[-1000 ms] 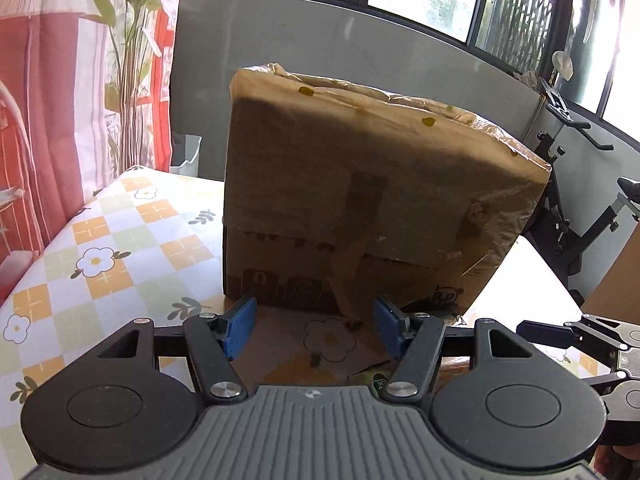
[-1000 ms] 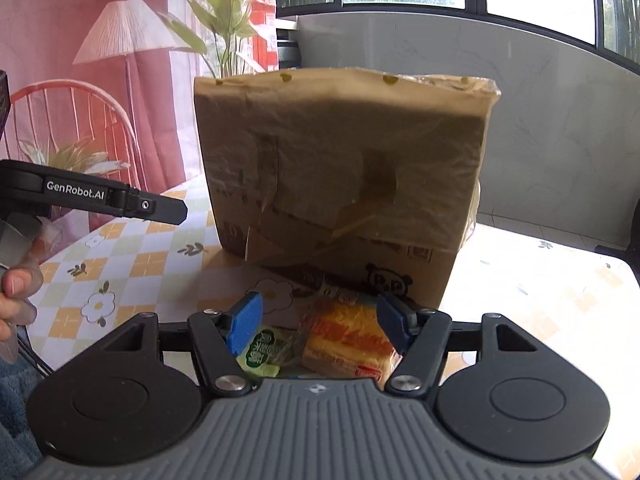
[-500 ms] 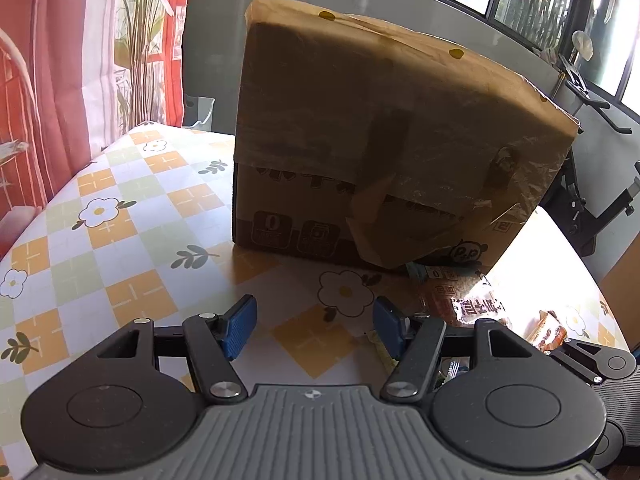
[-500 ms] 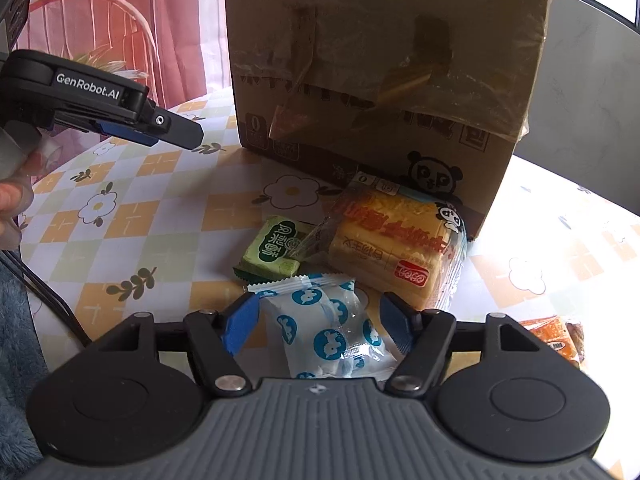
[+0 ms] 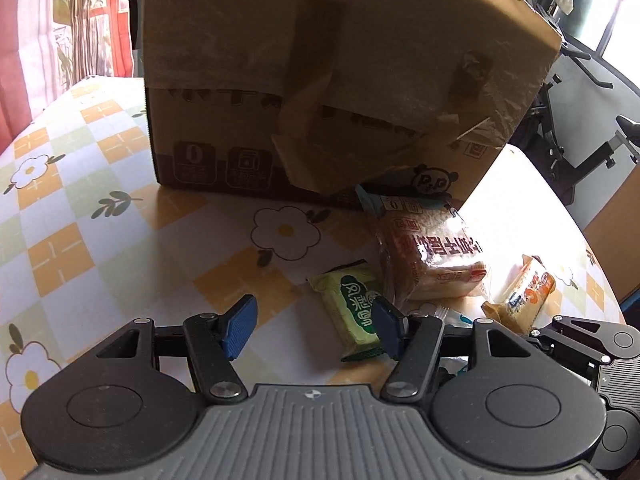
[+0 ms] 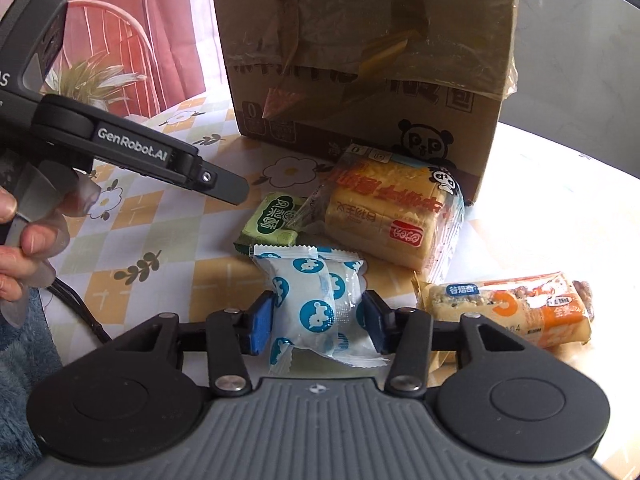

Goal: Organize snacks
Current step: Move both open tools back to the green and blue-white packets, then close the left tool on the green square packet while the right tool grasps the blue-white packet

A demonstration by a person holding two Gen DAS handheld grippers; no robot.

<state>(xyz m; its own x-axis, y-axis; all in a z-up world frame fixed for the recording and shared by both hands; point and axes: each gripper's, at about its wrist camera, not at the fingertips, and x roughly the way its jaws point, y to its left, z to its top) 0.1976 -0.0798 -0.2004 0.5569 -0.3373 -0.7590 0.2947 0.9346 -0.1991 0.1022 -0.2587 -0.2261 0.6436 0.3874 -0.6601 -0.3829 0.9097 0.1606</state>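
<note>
- The right hand-held gripper is sitting wide open, its blue pads on either side of a white plastic snack packet with blue round prints, seemingly lined up to pinch it, though it is not yet clamping.
- The left hand-held gripper is also hanging open and empty above the worktop, one pad near a small green wrapped snack.
- Snacks are lying in a loose cluster just in front of a tall brown cardboard box with a panda print, probably the container meant to receive them.
- A clear-wrapped yellow bread loaf is leaning against the box's base; an orange cereal bar wrapper is lying nearer the worktop's right edge.
- The worktop is wearing a glossy checked cloth with white flowers.
- Pink curtains and exercise equipment are standing behind.
</note>
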